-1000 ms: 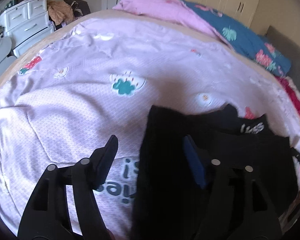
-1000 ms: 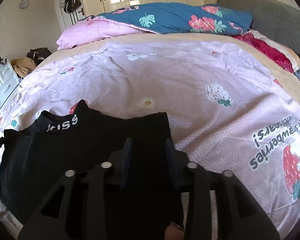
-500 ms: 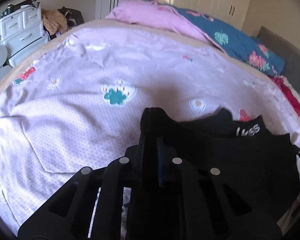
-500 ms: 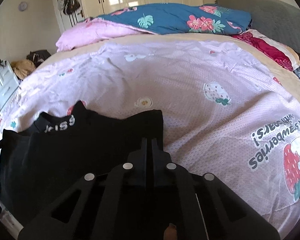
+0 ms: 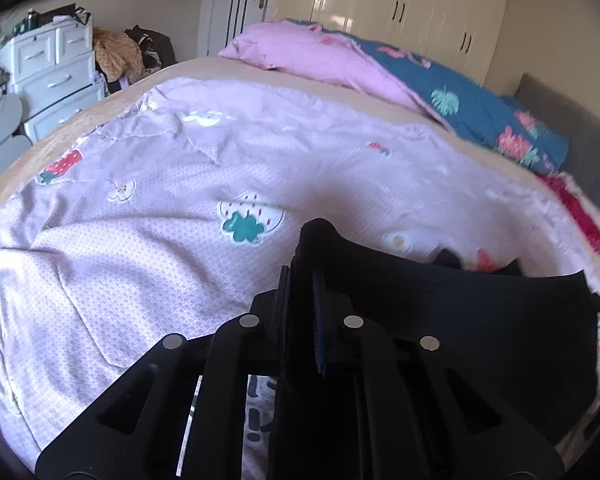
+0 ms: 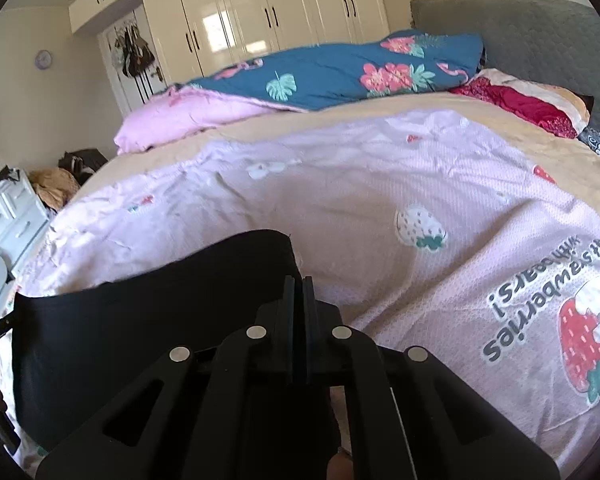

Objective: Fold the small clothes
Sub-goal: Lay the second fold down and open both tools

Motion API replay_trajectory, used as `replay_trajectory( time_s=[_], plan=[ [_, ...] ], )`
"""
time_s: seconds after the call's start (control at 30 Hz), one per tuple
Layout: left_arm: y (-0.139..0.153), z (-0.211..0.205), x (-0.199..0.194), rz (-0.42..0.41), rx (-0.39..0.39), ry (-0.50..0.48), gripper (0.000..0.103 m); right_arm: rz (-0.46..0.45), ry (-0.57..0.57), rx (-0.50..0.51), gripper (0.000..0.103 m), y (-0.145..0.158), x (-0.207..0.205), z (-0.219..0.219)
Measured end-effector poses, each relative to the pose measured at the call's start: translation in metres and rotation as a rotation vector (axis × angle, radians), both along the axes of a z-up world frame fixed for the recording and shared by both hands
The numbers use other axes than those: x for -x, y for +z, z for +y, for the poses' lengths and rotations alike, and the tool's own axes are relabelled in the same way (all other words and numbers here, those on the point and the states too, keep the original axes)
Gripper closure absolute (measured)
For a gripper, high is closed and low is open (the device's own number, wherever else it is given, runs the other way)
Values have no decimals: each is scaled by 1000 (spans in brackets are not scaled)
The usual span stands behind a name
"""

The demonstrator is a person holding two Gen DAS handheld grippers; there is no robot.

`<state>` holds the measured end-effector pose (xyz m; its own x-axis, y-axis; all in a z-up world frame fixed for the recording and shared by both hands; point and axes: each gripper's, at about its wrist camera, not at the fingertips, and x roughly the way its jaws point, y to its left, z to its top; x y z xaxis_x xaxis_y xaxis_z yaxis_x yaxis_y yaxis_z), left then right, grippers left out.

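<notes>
A small black garment (image 5: 460, 320) lies on the lilac strawberry-print bedcover (image 5: 180, 208). My left gripper (image 5: 304, 276) is shut on its left near corner and holds that edge lifted. In the right wrist view the same black garment (image 6: 140, 320) stretches to the left. My right gripper (image 6: 298, 292) is shut on its right near corner, also raised off the cover. The cloth hangs taut between the two grippers and hides the garment's white-lettered waistband.
A pink pillow (image 5: 320, 64) and a blue floral quilt (image 6: 340, 72) lie at the far side of the bed. A red blanket (image 6: 520, 108) sits by the grey headboard (image 6: 520, 32). White drawers (image 5: 52, 76) stand to the left, white wardrobes (image 6: 260, 12) behind.
Both grippers closed on the garment's near corners, then lifted them up and forward. The raised edge now covers the lettered waistband that showed before.
</notes>
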<state>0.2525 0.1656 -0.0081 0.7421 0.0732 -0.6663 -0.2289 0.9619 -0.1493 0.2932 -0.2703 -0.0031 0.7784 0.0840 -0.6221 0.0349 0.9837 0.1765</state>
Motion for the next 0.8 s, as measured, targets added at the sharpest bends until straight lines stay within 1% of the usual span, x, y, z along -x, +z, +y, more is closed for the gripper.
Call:
replay_trajectory(
  time_s=[0.13,0.23,0.37,0.47,0.57,0.63,0.67,0.8],
  plan=[
    [-8,-3,-3,29,-23,-2,99,15,-17,20,100,-6,-1,-1],
    [-10,-4,-3,38,-14,-6,99,26,-33,33,100,-8,1,-2],
    [-14,-7,-5,66,-27,-14,98,36,-46,71,100,-11,1,1],
    [-17,-7,-6,84,-32,-7,96,71,-57,73,100,-17,0,1],
    [-16,-5,-4,88,-42,7,91,107,-76,65,100,-22,-1,-1],
    [-13,-3,-2,83,-42,18,90,112,-106,94,100,-22,1,-4],
    [-12,-1,-1,81,-39,22,90,111,-110,95,100,-22,2,-5],
    [-1,-4,9,57,-57,25,90,106,-111,29,97,-18,9,-16]
  ],
)
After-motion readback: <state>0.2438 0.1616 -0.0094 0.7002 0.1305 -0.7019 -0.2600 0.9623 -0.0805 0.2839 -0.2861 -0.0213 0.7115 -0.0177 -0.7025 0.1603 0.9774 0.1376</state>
